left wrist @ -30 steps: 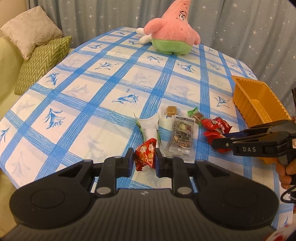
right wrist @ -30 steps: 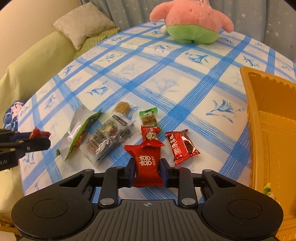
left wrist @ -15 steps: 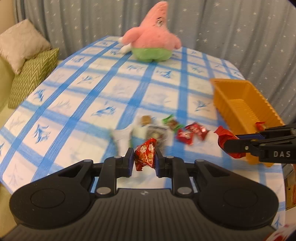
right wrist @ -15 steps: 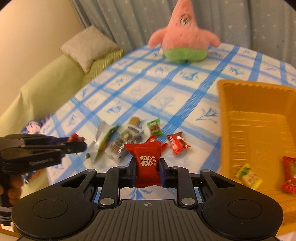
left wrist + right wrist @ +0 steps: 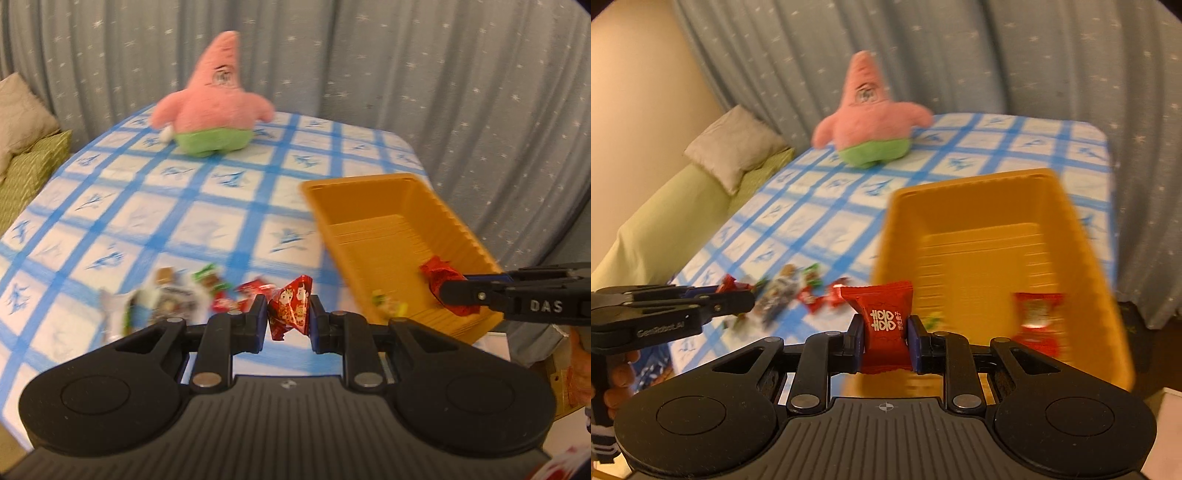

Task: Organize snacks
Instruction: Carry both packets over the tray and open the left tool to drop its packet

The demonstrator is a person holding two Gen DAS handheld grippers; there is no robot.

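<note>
My left gripper is shut on a small red candy with cartoon figures, held above the table's near edge. My right gripper is shut on a red candy packet with white print, held over the near end of the orange bin. The bin holds a red packet and a small yellow-green candy. Several loose snacks lie on the blue-checked tablecloth left of the bin. The right gripper also shows in the left wrist view, the left in the right wrist view.
A pink star plush toy stands at the far side of the table. A green sofa with cushions runs along the left. A grey starred curtain hangs behind. The bin sits at the table's right edge.
Both grippers have lifted and swung right toward the orange bin with their candies. The right gripper now hangs over the bin's near end; the loose snacks stay on the cloth.
</note>
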